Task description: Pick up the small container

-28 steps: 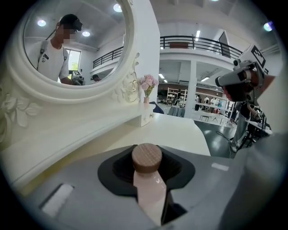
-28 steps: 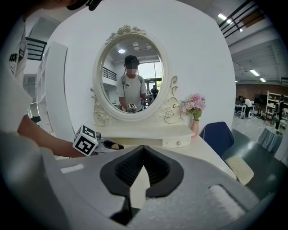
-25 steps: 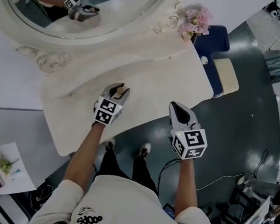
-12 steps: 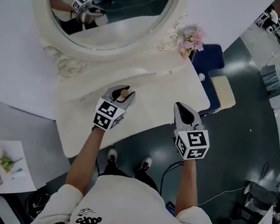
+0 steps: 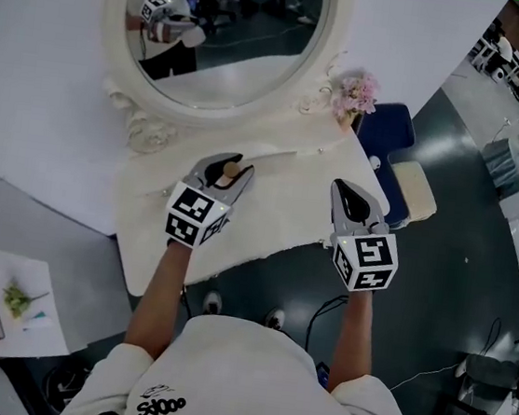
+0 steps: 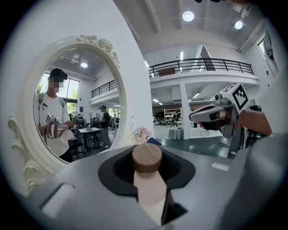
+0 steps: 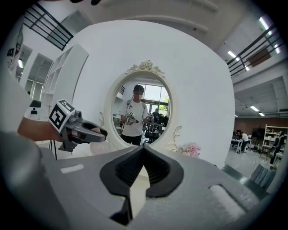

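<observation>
The small container (image 5: 231, 169) has a pale pink body and a round cork lid (image 6: 147, 157). My left gripper (image 5: 229, 163) is shut on it and holds it above the white dressing table (image 5: 278, 209), with the lid poking out between the jaws. In the left gripper view the container (image 6: 148, 188) fills the gap between the pads. My right gripper (image 5: 349, 191) hovers to the right, over the table's front edge, shut with nothing in it; its tips meet (image 7: 144, 150). Each gripper shows in the other's view: the left gripper (image 7: 92, 130) and the right gripper (image 6: 202, 115).
An oval mirror (image 5: 229, 34) in an ornate white frame stands at the back of the table. A pink flower bunch (image 5: 356, 93) sits at the table's far right corner. A blue seat (image 5: 391, 133) with a beige cushion (image 5: 414, 188) stands on the floor to the right.
The head view has swung up and left, so the mirror sits more in the middle. Both grippers keep their pose, and the left one still holds the container.
</observation>
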`<state>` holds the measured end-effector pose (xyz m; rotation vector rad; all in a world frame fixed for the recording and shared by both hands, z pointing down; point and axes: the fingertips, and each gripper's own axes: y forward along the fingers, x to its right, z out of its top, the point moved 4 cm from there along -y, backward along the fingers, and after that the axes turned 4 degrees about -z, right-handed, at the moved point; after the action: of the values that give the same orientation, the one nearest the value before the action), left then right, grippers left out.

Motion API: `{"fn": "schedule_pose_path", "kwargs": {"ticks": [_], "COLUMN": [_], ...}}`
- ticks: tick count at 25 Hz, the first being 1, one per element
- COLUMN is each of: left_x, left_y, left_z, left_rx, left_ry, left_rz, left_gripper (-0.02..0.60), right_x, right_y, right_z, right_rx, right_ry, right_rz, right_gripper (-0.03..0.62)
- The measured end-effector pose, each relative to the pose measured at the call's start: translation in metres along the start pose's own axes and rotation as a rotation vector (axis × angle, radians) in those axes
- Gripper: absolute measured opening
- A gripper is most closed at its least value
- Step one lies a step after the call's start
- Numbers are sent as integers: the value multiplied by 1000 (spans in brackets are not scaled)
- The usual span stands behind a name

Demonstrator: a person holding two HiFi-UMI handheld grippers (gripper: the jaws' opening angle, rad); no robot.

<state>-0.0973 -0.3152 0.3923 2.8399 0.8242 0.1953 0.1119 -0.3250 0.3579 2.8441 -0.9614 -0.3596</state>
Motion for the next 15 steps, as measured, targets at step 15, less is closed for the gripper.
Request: {"fn": "schedule_pose_path", "kwargs": {"ticks": [15], "left_x": [8], "left_y": [-59], "left_z": [62], "left_rx": [103], "left_ry": [67], "left_rz": [46], "left_gripper": [130], "right_x": [-23], "right_y": [-6], "right_z": [43], "right_rx": [65], "right_ry": [-121], "right_rz": [53], "right_gripper": [2]}}
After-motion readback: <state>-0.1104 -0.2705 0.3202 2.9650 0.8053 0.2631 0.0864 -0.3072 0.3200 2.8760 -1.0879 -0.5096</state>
